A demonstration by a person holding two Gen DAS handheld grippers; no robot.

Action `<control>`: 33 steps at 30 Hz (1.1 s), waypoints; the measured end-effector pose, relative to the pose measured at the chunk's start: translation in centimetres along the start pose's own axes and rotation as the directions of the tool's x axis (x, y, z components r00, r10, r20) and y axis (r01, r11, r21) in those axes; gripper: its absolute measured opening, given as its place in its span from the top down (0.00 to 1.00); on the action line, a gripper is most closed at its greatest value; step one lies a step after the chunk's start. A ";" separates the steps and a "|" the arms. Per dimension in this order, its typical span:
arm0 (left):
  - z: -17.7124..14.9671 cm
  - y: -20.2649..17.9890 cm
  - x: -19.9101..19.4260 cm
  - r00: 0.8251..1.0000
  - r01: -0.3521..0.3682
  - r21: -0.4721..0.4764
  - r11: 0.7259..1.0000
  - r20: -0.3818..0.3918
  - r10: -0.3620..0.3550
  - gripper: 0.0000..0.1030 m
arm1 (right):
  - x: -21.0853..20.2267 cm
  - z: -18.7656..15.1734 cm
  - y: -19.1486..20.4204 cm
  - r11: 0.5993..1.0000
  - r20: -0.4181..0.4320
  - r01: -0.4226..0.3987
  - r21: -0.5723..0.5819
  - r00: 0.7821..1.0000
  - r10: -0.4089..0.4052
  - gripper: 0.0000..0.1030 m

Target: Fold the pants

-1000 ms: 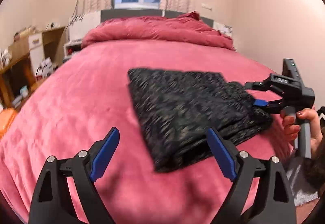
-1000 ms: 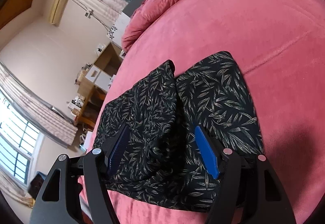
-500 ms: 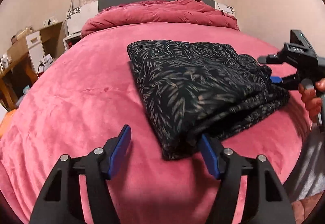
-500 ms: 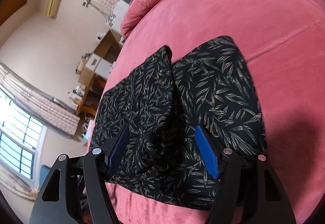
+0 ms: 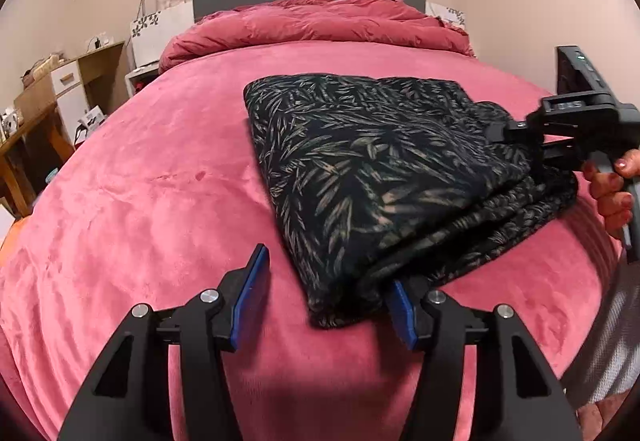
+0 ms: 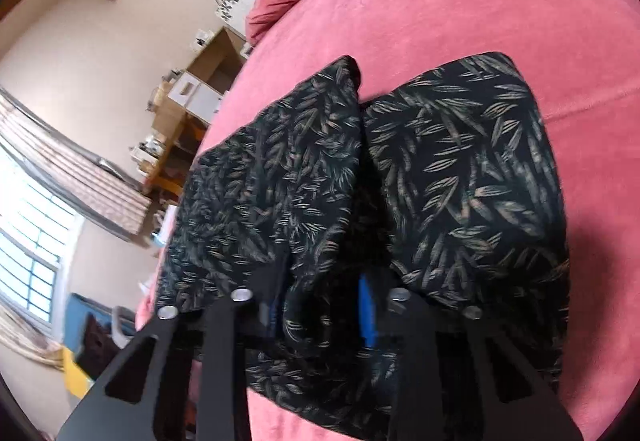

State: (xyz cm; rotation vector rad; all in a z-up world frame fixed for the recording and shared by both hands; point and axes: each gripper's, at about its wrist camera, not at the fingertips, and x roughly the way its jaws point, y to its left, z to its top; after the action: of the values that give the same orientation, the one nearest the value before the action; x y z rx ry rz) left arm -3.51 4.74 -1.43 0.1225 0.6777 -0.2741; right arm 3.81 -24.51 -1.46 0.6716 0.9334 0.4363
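A: Where are the pants (image 5: 372, 169), and how are they held?

B: The pants are laid folded on the pink bed (image 5: 140, 201). The left gripper (image 5: 324, 295) is placed at the near corner of the pants. Its jaws are closing. The corner is seen between them, but the left pad is not yet pressed on the cloth. It is well apart from it.

A: And the other one?

B: The right gripper (image 6: 322, 311) is placed at the right end of the pants. Its jaws are closing too, and a bunch of cloth is pinched between the blue pads (image 6: 368, 311).

A: What could go wrong?

B: Only the top layers may be caught by the left gripper, because the corner is thick. Then the lower layers could be left behind on the bed and the fold could be pulled open. The right bunch is small, so it could be slipped out if the pants are lifted fast. If one side is lifted before the other, the stack could be twisted.

A: What is hard to see?

B: The underside of the pants is hidden. How many layers are caught cannot be told. The right gripper's left pad is mostly covered by cloth. Past the pants, only a few fingers of the person's hand (image 5: 612, 185) are seen at the edge. Farther back, the things on the desk (image 5: 48, 113) are too small to be made out.
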 end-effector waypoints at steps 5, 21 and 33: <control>0.9 -2.1 -0.8 0.996 -0.093 0.088 0.992 0.007 0.093 0.76 | -2.6 -0.5 1.9 0.997 0.120 -0.020 -0.074 0.992 0.029 0.89; -0.6 -8.4 -0.2 0.973 -0.222 0.434 0.873 0.034 0.230 0.78 | -5.8 -1.6 -4.1 0.987 0.081 0.074 0.140 0.993 -0.086 0.89; -1.3 -8.2 -0.8 0.967 -0.247 0.408 0.879 0.041 0.253 0.76 | -5.6 -1.5 -3.6 0.989 0.077 0.098 0.111 0.991 -0.107 0.88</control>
State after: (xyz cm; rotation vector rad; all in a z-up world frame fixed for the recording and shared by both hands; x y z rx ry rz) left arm -7.27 -2.69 -2.07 0.6139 0.6017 -0.1625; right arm -0.20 -29.99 -1.30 0.7300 0.9133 0.2667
